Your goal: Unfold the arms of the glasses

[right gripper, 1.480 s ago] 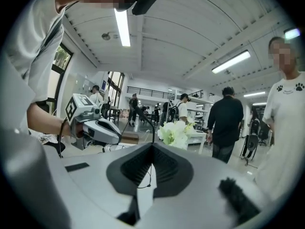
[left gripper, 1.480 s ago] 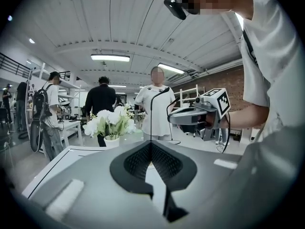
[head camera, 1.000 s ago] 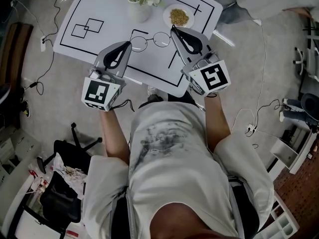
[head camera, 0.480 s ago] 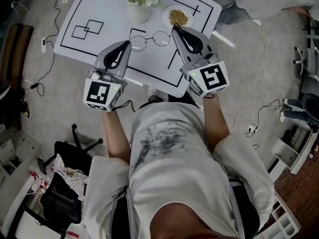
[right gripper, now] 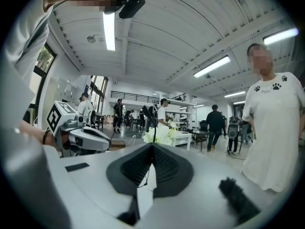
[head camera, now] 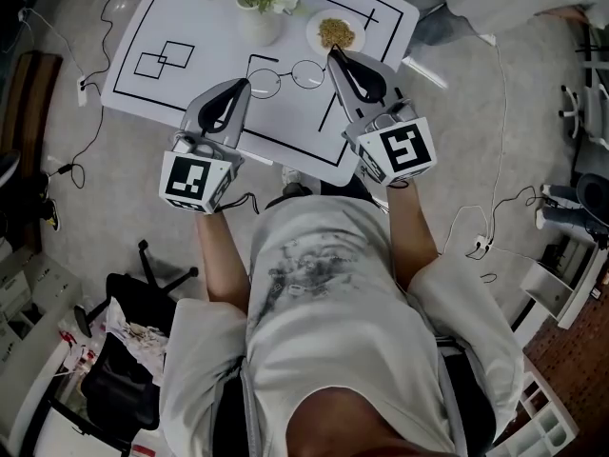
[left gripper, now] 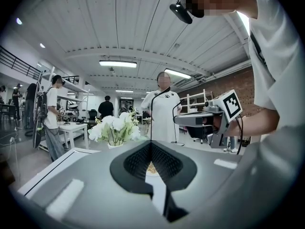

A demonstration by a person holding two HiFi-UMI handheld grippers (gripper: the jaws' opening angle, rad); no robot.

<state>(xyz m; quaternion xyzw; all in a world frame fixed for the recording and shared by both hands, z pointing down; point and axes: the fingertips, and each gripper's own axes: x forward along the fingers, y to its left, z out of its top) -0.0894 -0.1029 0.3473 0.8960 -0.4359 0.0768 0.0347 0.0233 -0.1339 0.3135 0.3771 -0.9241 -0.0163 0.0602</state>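
Pinching glasses (head camera: 286,76) between both tips over the table (head camera: 181,103): left gripper (head camera: 249,83) clamped at the lens-side frame, right gripper (head camera: 331,53) clamped on the thin arm wire.

Open hall under a white panelled ceiling (left gripper: 143,27) with long strip lights (left gripper: 117,63). Brick wall (left gripper: 228,82) on one side, a window (right gripper: 45,60) and a railed gallery (right gripper: 138,96) on another. Pale grey floor (head camera: 86,179) crossed by thin cables (head camera: 481,248). White worktop (head camera: 205,60) marked with black lines. Black office chair (head camera: 128,369) and white shelving (head camera: 561,298) close by. People (left gripper: 106,108) standing among white tables (left gripper: 71,128).
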